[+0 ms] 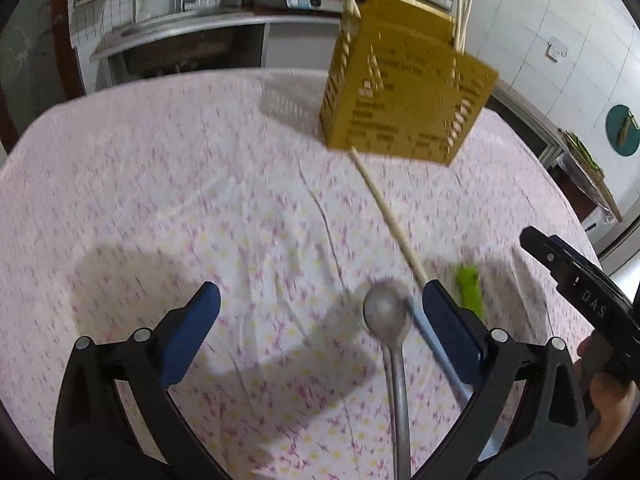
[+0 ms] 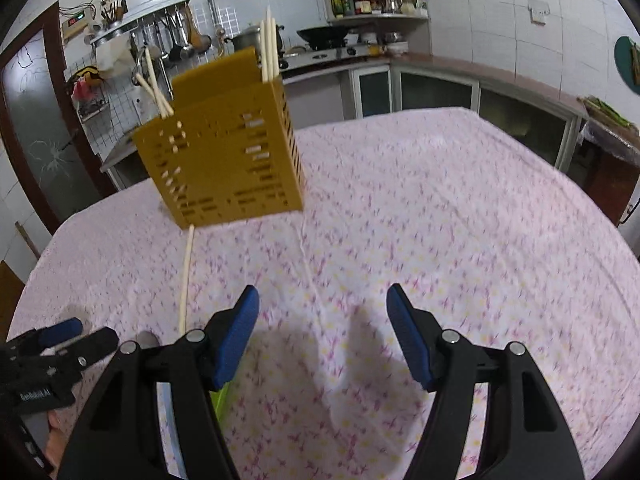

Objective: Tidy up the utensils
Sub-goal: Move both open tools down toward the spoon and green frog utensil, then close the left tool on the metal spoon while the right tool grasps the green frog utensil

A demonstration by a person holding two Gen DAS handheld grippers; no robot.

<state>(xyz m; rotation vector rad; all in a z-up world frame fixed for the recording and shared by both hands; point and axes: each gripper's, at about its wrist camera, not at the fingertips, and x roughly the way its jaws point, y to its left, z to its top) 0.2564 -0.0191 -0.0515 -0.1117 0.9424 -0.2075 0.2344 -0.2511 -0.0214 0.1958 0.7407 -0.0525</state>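
Observation:
A yellow slotted utensil holder (image 1: pixel 404 92) stands at the far side of the table with several chopsticks in it; it also shows in the right wrist view (image 2: pixel 224 160). One loose chopstick (image 1: pixel 386 208) lies on the cloth from the holder toward me, also seen in the right wrist view (image 2: pixel 186 276). A metal spoon (image 1: pixel 390 328), a light blue handle (image 1: pixel 434 346) and a green utensil (image 1: pixel 472 290) lie near my left gripper's right finger. My left gripper (image 1: pixel 320 320) is open and empty above the cloth. My right gripper (image 2: pixel 322 332) is open and empty; the green utensil (image 2: pixel 222 402) lies under its left finger.
The table wears a pink flowered cloth (image 2: pixel 440 220). A kitchen counter with a stove and pots (image 2: pixel 332 48) runs behind it, with cabinets (image 2: pixel 500 108) to the right. The right gripper shows in the left wrist view (image 1: pixel 580 288), the left gripper in the right wrist view (image 2: pixel 52 356).

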